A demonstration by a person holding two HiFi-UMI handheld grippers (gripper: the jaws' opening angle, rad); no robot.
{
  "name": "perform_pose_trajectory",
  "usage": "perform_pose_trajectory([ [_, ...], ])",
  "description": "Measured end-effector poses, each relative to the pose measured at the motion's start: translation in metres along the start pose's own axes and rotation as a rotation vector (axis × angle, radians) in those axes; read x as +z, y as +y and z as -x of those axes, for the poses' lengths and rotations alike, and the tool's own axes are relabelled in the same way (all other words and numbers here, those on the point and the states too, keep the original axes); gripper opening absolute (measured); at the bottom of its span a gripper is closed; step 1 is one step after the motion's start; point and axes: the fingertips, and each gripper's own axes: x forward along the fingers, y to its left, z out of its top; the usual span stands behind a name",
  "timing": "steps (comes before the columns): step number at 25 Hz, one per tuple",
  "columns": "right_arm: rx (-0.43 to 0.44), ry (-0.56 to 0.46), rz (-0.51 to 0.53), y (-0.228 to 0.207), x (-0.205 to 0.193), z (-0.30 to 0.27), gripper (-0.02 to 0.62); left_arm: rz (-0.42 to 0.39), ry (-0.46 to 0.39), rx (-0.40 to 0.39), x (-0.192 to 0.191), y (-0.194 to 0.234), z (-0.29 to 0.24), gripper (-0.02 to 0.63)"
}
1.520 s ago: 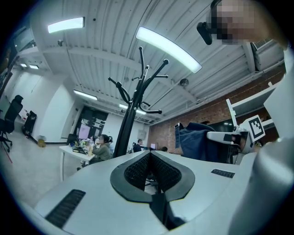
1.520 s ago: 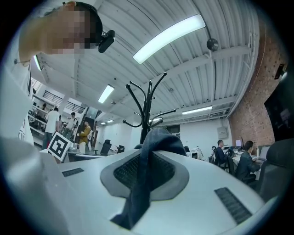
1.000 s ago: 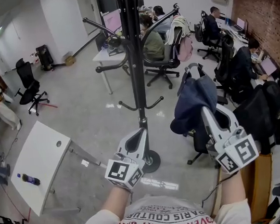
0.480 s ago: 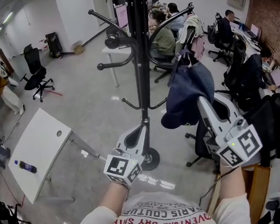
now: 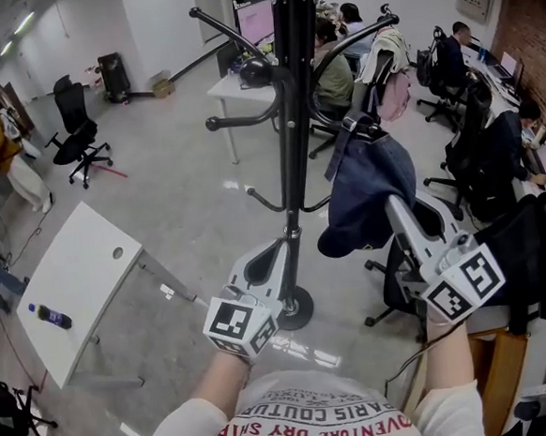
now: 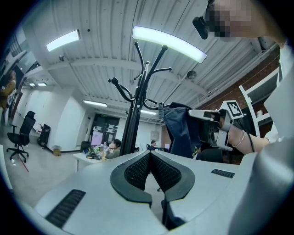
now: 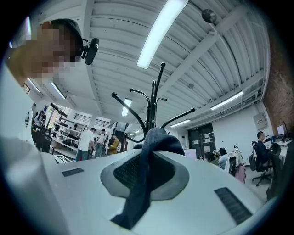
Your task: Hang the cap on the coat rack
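Note:
The black coat rack (image 5: 289, 117) stands straight ahead, its curved hook arms spreading out from the pole. A dark blue denim cap (image 5: 370, 191) hangs just right of the pole, under the upper right hook arm (image 5: 344, 47). My right gripper (image 5: 396, 208) is shut on the cap's fabric; in the right gripper view the cap (image 7: 154, 137) is pinched between the jaws, with the coat rack (image 7: 150, 112) behind it. My left gripper (image 5: 274, 255) is shut with nothing in it, low beside the pole. The left gripper view shows the coat rack (image 6: 133, 124) and the cap (image 6: 181, 131).
The rack's round base (image 5: 299, 309) sits on the grey floor below my left gripper. A white table (image 5: 77, 294) with a dark bottle (image 5: 53, 317) stands at the left. A black chair with bags (image 5: 523, 230) is close on the right. Desks, chairs and seated people fill the back.
My right gripper has carried the cap up and closer to the rack's pole and right hook arm. The left gripper has stayed low by the pole.

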Motion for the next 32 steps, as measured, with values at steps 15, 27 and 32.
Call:
perform_pose_trajectory([
  [15, -0.063, 0.067, -0.092, -0.012, -0.052, -0.002, 0.038, 0.013, 0.029, 0.013, -0.011, 0.008, 0.009, 0.006],
  [27, -0.182, 0.166, -0.071, -0.013, -0.081, 0.005, 0.041, 0.015, 0.056, -0.017, -0.016, 0.001, 0.006, 0.006],
  [32, -0.201, 0.146, -0.086, -0.015, -0.081, 0.018, 0.182, 0.018, 0.056, -0.034, -0.017, -0.012, 0.0, 0.006],
])
